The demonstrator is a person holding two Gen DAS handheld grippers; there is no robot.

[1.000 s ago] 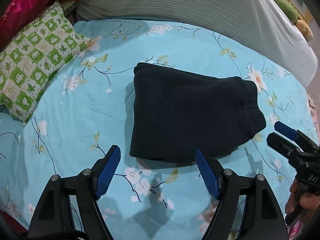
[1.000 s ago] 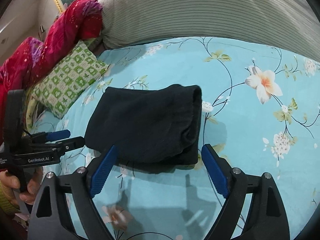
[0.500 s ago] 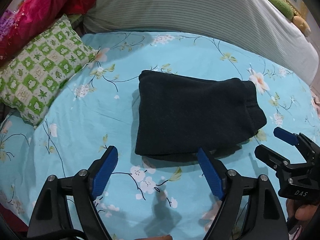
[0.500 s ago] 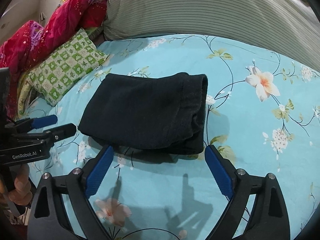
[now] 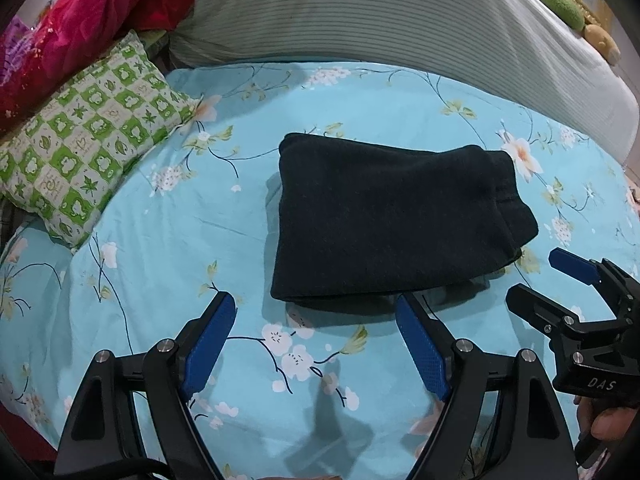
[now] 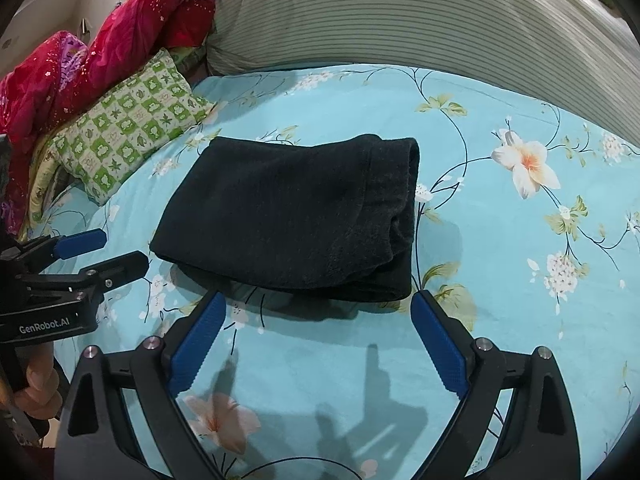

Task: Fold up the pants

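Bedding: blue flowered sheet point(image 5: 160, 248), with a green checked pillow point(image 5: 92, 136) left of the pants and a grey striped bolster point(image 5: 380, 12) behind them. Pants point(image 5: 392, 220): dark, lying as a flat folded packet mid-sheet, thick rolled edge at their right end. Left gripper point(image 5: 316, 344): fingers spread, empty, just short of the pants' near edge. Right gripper point(image 6: 320, 340): likewise spread and empty. Judgement: folding looks finished; if you tidy, press the loose under-layer at the pants' near edge flat, without dragging the packet.

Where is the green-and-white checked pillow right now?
In both wrist views the green-and-white checked pillow lies at the far left of the floral blue bedsheet, left of the folded black pants.
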